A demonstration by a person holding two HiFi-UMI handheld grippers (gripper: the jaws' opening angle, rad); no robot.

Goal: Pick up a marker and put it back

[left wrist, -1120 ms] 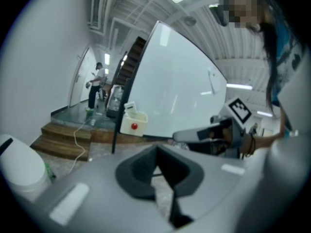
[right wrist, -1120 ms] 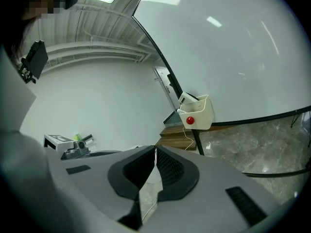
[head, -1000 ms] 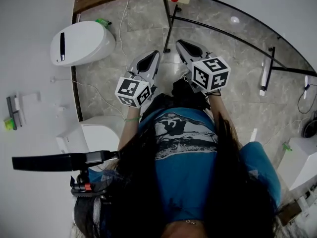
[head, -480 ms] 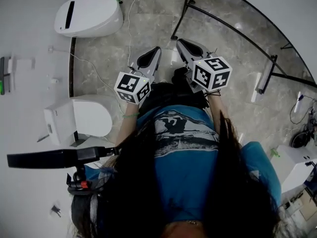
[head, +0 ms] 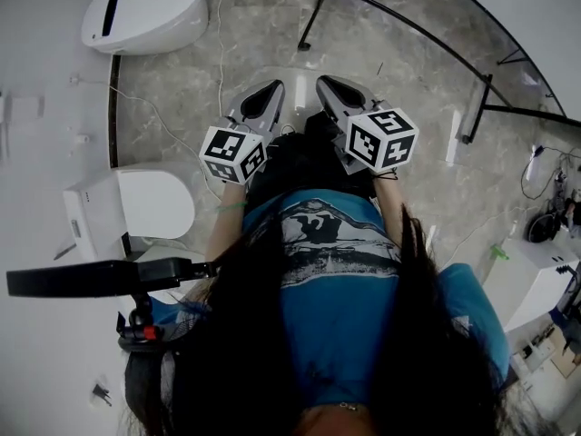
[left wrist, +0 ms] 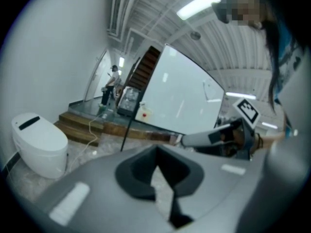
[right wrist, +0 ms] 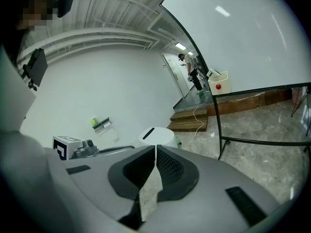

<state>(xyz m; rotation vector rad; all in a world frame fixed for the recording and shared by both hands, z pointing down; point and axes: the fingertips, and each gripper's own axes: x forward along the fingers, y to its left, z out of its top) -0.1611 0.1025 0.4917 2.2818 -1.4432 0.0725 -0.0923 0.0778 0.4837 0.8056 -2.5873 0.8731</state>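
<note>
Scene: seen from above, a person in a blue shirt (head: 340,280) stands on a grey stone floor (head: 272,34), with a tool in each hand held out toward 12 o'clock.
Left tool (head: 270,89): the jaws are together with the tips touching and nothing between them (its own view shows only floor through the slit below the pads). Its patterned cube (head: 231,153) sits nearest the body.
Right tool (head: 329,84): the jaws are closed to a thin line and hold nothing. It is just beside the left tool, at that tool's 3 o'clock, and the two do not touch.
Marker: it cannot be picked out in any view. In the right tool view a small ledge (right wrist: 100,124) on the white wall at 9 o'clock holds a green item too small to identify.
Toilet (head: 145,12): white with the lid down, at 11 o'clock in the head view, against the wall.
Second toilet (head: 154,203): white, at 9 o'clock in the head view, near the person's left forearm.
Cable (head: 221,44): thin and white, lying on the floor between the first toilet and the tools.
Whiteboard (left wrist: 184,96): large, at 1 o'clock in the left tool view. Its black stand (head: 399,21) crosses the floor at 1 o'clock in the head view.
Box (right wrist: 218,84): white with a red button, at the board's edge, at 2 o'clock in the right tool view.
Steps (left wrist: 77,123): wooden, at 9 o'clock in the left tool view, behind the toilet.
Black bar (head: 91,277): level, at 8 o'clock in the head view.
</note>
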